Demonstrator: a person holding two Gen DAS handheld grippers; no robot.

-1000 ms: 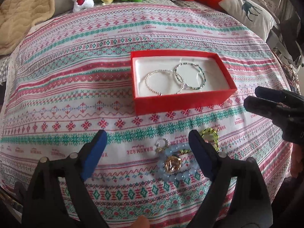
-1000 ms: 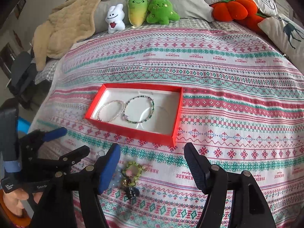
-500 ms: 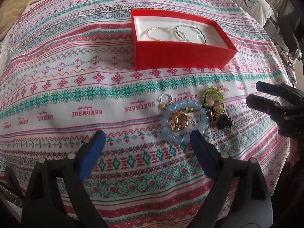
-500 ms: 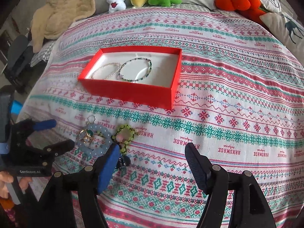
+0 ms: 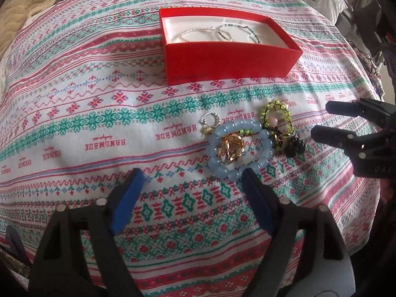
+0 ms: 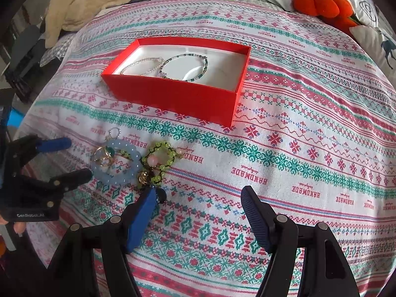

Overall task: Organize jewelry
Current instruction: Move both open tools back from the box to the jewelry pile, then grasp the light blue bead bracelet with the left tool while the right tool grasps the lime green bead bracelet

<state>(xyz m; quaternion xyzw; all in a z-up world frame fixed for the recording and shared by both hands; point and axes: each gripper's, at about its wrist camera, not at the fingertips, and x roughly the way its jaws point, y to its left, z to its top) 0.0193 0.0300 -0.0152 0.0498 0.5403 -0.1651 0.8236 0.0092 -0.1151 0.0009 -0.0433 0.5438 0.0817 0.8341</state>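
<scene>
loose pile: blue bead bracelet (image 5: pixel 238 148), green bead bracelet (image 5: pixel 277 121) and small rings lie on the bedspread (image 5: pixel 99 113), near side of the red box (image 5: pixel 232 61).
left gripper (image 5: pixel 190 188): spread, its jaws have just been closing a little, nothing between them; blue bracelet just far-right of it.
right gripper (image 6: pixel 198 205): spread, empty; green bracelet far-left, by its left finger.
nearer hand: about equal.
red box holds: two thin bracelets (image 6: pixel 164 65), right half bare.
</scene>
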